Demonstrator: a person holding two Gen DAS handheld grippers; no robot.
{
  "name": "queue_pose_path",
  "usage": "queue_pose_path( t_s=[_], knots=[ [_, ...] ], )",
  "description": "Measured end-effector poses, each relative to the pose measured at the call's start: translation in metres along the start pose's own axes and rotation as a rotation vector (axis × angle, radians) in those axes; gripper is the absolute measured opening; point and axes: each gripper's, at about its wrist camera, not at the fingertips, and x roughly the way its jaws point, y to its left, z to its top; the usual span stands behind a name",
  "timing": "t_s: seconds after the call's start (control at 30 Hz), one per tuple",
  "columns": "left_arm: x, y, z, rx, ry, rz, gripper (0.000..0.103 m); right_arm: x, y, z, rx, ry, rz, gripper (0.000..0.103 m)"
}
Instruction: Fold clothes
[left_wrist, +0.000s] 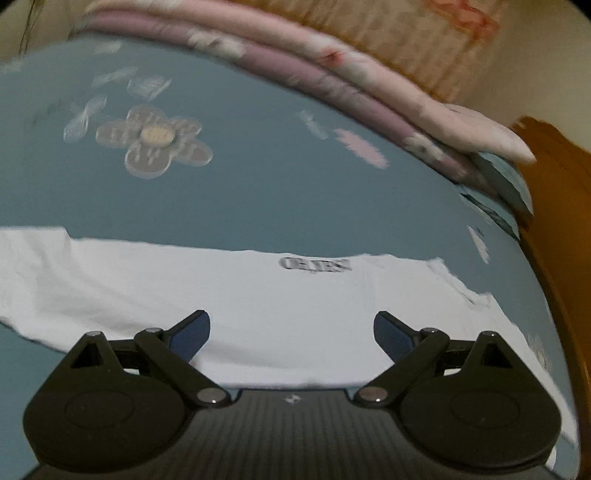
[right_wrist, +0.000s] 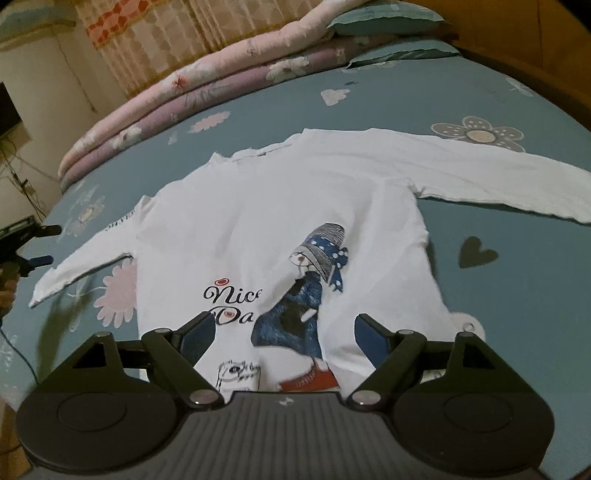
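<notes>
A white long-sleeved cotton shirt printed with a cartoon girl in a blue coat lies spread flat, front up, on the bed's teal sheet patterned with flowers and hearts, both sleeves stretched out to the sides. The right tongs hover over the shirt's lower hem, their blue-padded fingers wide apart and empty; the printed figure and the script lettering sit between and just beyond them, and no cloth is pinched. The left tongs are also spread open with nothing between the pads, poised above one outstretched white sleeve that runs across the view and bears a small dark printed word. In the right wrist view the left tongs appear at the far left edge, just beside the cuff end of that sleeve. A folded pink and lilac quilt lies along the far side of the bed, well apart from the shirt
</notes>
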Motion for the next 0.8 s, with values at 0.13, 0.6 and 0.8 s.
queue_pose_path(
  t_s=[0.13,0.6,0.8],
  knots=[
    [0.038,0.027,0.001,-0.034,0.029,0.042,0.095,0.019,0.006,0.007,-0.025,0.016,-0.028,0.086],
    [-0.002,-0.045,-0.027,0.184,-0.016,0.096,0.095,0.002,0.039,-0.003,-0.176,-0.016,0.018,0.086],
    [-0.050,-0.115,-0.111,0.337,0.054,-0.044,0.095,-0.007,0.071,-0.039,-0.317,0.039,0.098,0.086]
  ],
)
